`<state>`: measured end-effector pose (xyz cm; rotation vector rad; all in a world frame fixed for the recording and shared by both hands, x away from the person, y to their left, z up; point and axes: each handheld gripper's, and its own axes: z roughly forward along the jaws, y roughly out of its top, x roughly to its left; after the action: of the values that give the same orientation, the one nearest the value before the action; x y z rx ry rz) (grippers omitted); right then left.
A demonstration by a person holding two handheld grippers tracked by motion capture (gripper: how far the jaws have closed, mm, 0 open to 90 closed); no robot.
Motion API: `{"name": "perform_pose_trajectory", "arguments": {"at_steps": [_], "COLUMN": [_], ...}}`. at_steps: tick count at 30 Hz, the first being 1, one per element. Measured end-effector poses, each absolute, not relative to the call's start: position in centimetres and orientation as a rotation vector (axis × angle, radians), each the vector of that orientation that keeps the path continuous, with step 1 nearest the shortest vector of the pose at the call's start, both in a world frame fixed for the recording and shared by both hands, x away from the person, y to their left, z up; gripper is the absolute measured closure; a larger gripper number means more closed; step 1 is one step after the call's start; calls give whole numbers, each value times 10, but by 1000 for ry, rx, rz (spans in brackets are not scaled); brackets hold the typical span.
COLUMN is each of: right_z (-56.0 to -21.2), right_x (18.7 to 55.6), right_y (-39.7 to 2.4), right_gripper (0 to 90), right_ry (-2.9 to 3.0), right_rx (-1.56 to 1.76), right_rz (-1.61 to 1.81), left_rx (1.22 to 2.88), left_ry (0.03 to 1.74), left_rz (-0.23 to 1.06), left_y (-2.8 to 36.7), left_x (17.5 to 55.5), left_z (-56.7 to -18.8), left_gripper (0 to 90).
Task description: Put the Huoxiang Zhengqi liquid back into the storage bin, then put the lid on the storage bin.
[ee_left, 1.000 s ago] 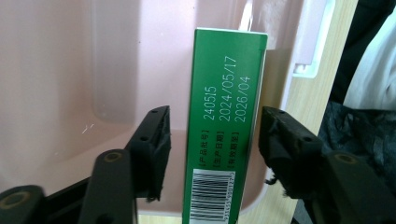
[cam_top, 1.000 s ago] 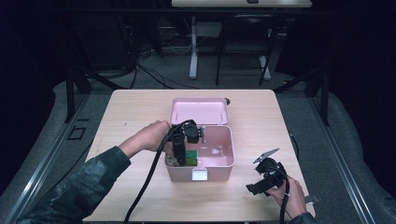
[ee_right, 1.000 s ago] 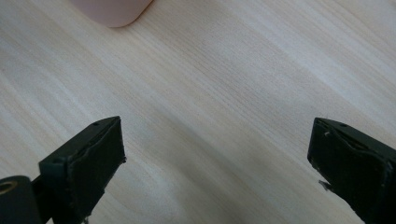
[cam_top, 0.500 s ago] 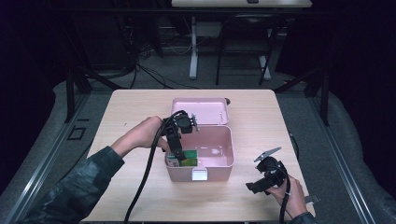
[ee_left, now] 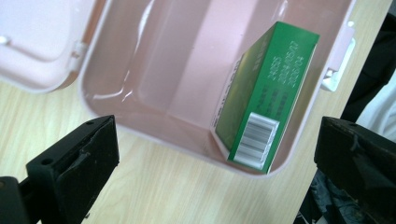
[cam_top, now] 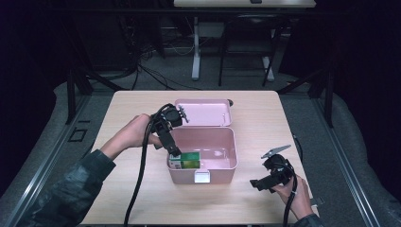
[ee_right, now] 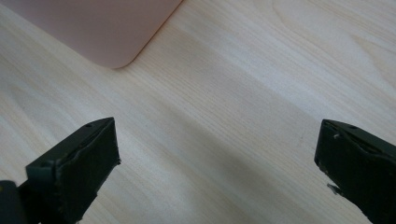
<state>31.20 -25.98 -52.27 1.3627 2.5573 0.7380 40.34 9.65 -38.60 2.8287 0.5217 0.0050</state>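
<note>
A person sat at a pale wooden surface [cam_top: 142,198] with a two-jawed tool in each hand. In the middle stood a pink box [cam_top: 222,171], its hinged lid [cam_top: 204,112] thrown back flat behind it. A green carton [cam_top: 190,160] lay inside the box, in the front left corner as seen from above, resting against the wall (its barcode end faced the left tool's camera [ee_left: 268,116]). A second before, the left tool [cam_top: 173,152] had been lower in the box over the carton; now it had lifted toward the left rim, jaws spread wide and holding nothing, so the carton had evidently been let go and the placing looked finished. The right tool [cam_top: 257,183] stayed where it had been, low over bare wood to the right of the box, jaws also spread and empty. Closing the lid seemed the likely remaining step.
</note>
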Motion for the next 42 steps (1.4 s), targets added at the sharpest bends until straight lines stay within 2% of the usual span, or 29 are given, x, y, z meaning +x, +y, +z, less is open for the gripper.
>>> {"name": "perform_pose_trajectory", "arguments": {"at_steps": [10, 26, 42], "right_z": [-518, -514, -495], "right_x": [324, 339, 356], "right_y": [-264, -268, -264], "right_gripper": [0, 0, 0], "right_ry": [2536, 2520, 2507], "right_rx": [1371, 1385, 1364], "right_rz": [756, 777, 830], "left_rx": [2743, 2580, 2467], "left_ry": [662, 896, 1005], "left_rz": [54, 61, 33], "left_y": [125, 159, 167], "left_x": [410, 421, 425], "left_z": [-376, -401, -426], "left_gripper": [22, 16, 70]}}
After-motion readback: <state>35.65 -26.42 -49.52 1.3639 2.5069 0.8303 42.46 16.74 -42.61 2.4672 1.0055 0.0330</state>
